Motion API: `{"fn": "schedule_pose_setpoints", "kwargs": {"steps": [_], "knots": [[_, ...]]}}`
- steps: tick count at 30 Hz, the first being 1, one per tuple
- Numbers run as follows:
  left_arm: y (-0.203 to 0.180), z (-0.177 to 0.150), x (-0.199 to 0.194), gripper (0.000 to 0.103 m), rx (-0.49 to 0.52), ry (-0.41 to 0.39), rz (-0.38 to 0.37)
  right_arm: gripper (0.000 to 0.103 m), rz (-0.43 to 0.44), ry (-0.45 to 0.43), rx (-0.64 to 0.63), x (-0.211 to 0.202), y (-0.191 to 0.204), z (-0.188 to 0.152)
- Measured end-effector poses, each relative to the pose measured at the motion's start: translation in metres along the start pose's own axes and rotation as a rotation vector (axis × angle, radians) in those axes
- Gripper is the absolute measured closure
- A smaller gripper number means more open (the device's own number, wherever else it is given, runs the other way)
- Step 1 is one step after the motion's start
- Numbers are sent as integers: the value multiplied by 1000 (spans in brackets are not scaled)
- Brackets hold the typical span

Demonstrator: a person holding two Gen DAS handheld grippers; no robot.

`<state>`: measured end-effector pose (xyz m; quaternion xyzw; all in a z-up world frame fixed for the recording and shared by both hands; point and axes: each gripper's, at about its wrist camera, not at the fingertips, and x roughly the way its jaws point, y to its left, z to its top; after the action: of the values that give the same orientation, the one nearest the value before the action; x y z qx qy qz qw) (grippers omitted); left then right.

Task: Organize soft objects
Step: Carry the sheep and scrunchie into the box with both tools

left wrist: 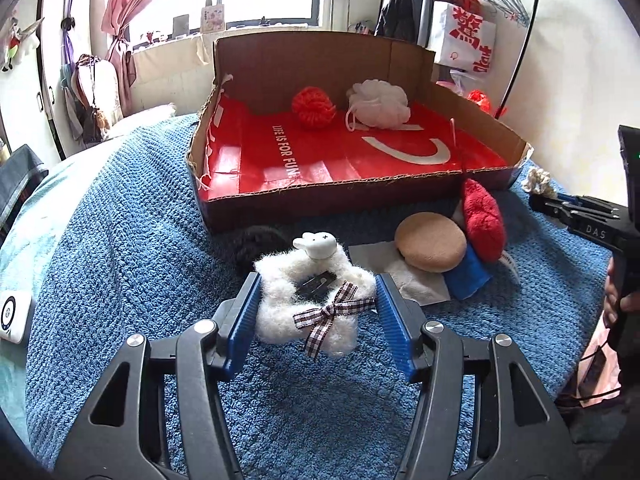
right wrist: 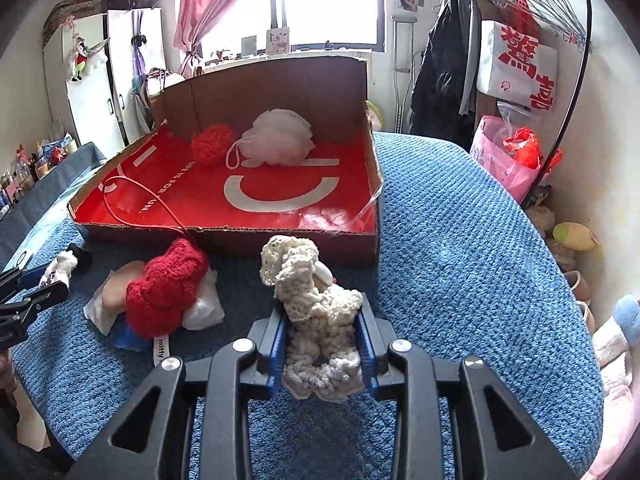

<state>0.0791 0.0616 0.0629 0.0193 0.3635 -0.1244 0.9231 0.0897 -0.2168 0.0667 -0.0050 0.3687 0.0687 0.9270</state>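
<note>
Clothes rack [right wrist: 520,20] w/ hangers, pink curtain [left wrist: 120,8], white wardrobe [right wrist: 92,92]

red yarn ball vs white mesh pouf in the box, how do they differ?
Colour: the red yarn ball is bright red; the white mesh pouf is white.
Size: the yarn ball looks smaller, the pouf larger and wider.
Texture: the yarn ball is chunky knit; the pouf is ruffled netting.
Cord: the pouf has a white loop hanging off it; none shows on the yarn ball.
Shared: both sit side by side at the back of the cardboard box, on its red lining.
</note>
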Motion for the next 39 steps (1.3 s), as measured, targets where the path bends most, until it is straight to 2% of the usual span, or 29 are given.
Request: {"fn": "schedule_pose_setpoints", "kwargs": {"steps": [11,15,18,22,24,28,33,39], "knots": [[2,10,-16,48,4,-40,-31,70,15,-43,7,-10,1,11],[1,34,-19,48,25,-74,-50,70,24,-72,-45,-12,11,38],[5,59,-13,48,39,-69,-71,69,24,-73,-100,-4,20,67],[14,104,16,48,74,-29,-69,69,45,-5,-132,33,25,111],[22,126,37,48,75,8,-33,69,32,45,-161,57,28,129],[33,155,74,48,67,96,-13,69,-39,143,-219,97,37,153],[35,170,111,48,87,174,1,69,-134,230,-269,130,46,165],[35,175,144,48,113,249,17,69,-151,319,-298,152,45,165]]}}
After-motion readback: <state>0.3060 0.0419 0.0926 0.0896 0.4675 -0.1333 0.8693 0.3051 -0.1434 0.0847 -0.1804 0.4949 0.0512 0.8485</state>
